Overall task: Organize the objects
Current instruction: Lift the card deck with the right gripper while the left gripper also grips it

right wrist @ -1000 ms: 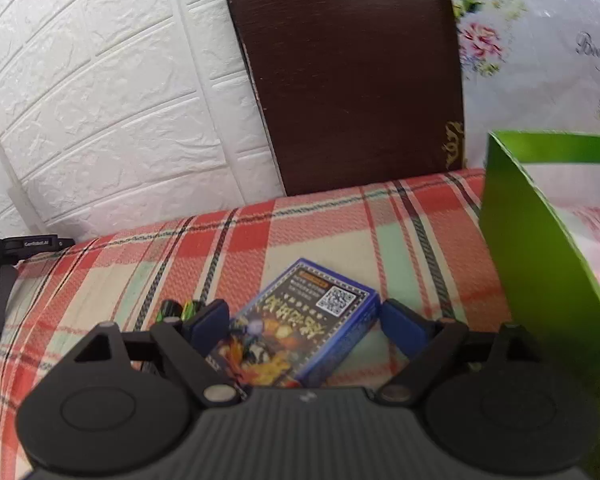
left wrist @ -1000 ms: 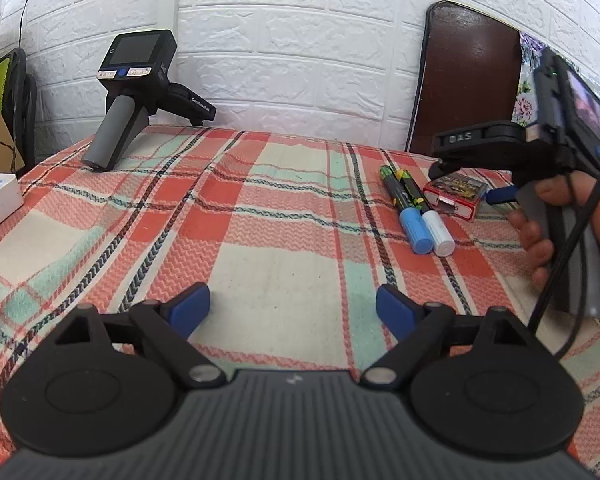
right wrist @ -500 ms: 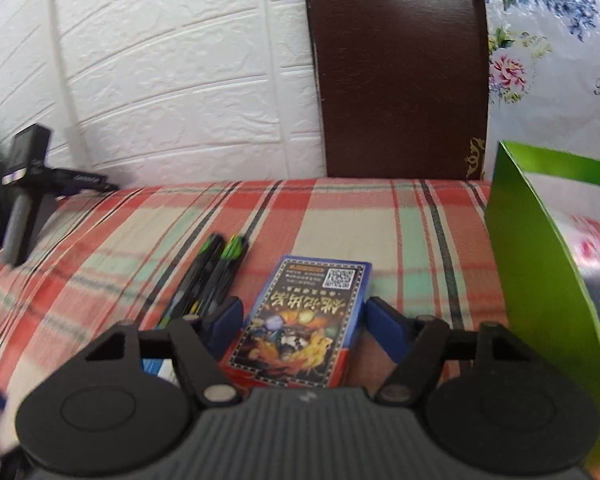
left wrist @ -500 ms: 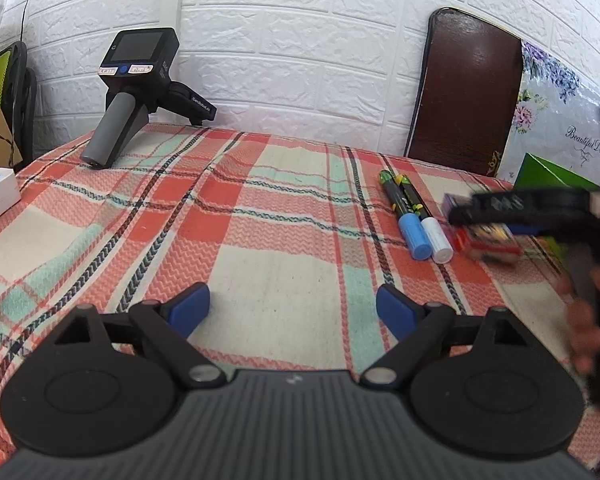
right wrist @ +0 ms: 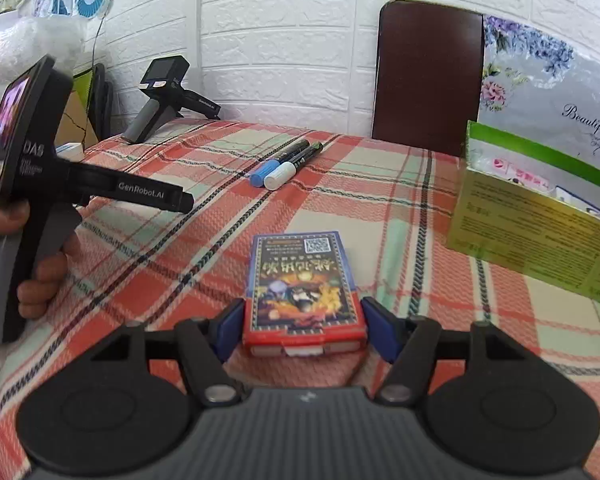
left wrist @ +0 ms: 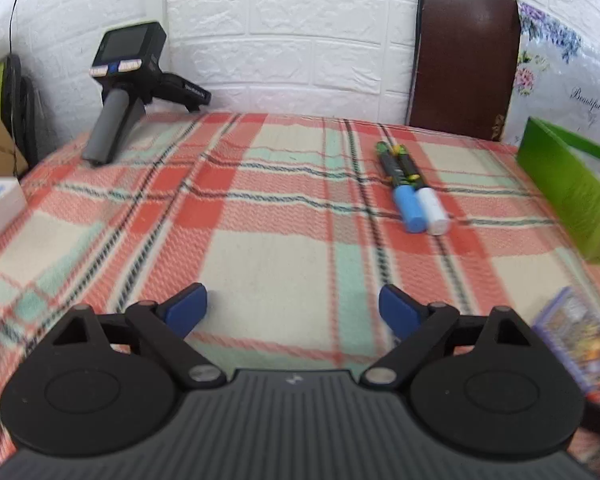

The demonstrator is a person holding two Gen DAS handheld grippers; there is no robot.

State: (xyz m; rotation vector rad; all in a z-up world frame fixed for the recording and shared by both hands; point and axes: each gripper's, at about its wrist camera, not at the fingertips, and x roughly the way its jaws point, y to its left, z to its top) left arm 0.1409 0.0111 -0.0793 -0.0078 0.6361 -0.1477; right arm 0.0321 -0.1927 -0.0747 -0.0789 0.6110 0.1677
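A card box with a blue and red printed face sits between the fingers of my right gripper, which is shut on it just above the plaid cloth. The box also shows at the right edge of the left wrist view. Two markers, one with a blue cap and one with a white cap, lie side by side further back; they also show in the right wrist view. My left gripper is open and empty, low over the cloth.
A green open box with packets stands at the right; it also shows in the left wrist view. A spare black handheld gripper leans by the brick wall at the back left. A brown board leans on the wall. A white box lies at the left edge.
My right gripper has carried the card box back from beside the markers toward the near right of the table. My left gripper has stayed open and nearly still.
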